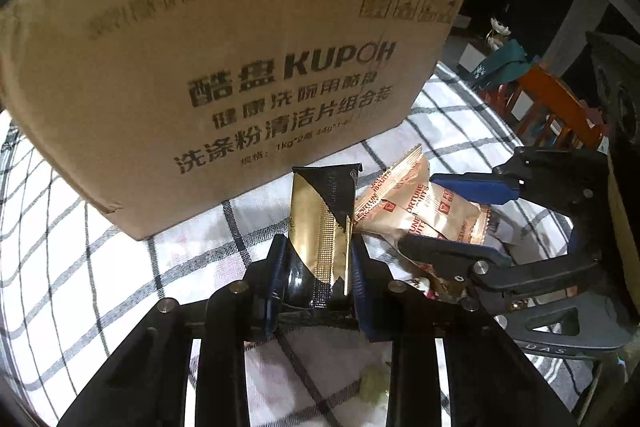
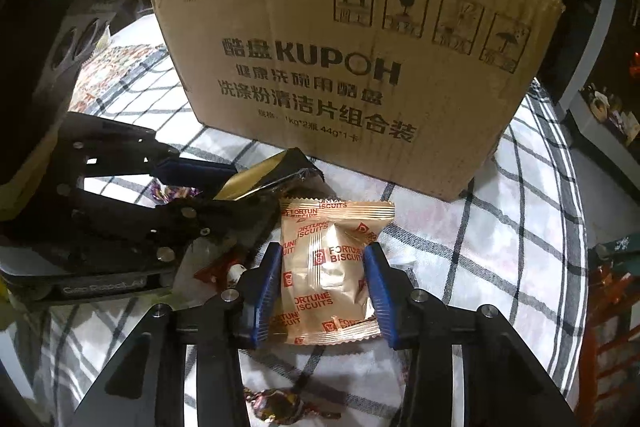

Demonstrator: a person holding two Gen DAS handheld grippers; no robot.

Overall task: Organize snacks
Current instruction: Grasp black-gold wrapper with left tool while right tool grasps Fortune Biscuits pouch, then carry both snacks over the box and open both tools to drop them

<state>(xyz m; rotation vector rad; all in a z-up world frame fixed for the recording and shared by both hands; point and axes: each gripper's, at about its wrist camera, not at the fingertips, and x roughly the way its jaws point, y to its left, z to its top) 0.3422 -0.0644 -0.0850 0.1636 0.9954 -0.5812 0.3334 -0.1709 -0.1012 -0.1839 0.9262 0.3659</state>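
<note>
My left gripper [image 1: 318, 243] is shut on a black and gold snack packet [image 1: 320, 211], which stands up between its blue pads just in front of the cardboard box [image 1: 240, 47]. In the right wrist view the same packet [image 2: 276, 171] sticks out of the left gripper [image 2: 240, 193] at the left. My right gripper [image 2: 324, 251] has its blue pads pressed on both sides of a gold Fortune Biscuits packet [image 2: 324, 275] lying on the checked tablecloth [image 2: 500, 247]. From the left wrist view the right gripper [image 1: 420, 213] reaches in from the right around that packet [image 1: 448, 215].
The tall open box [image 2: 360, 67] stands close behind both grippers. Loose wrapped candies lie near the grippers: a dark foil one [image 2: 280, 407], a purple one [image 2: 172, 193] and a red wrapper [image 2: 216, 267]. An orange chair [image 1: 560, 107] stands past the table's right edge.
</note>
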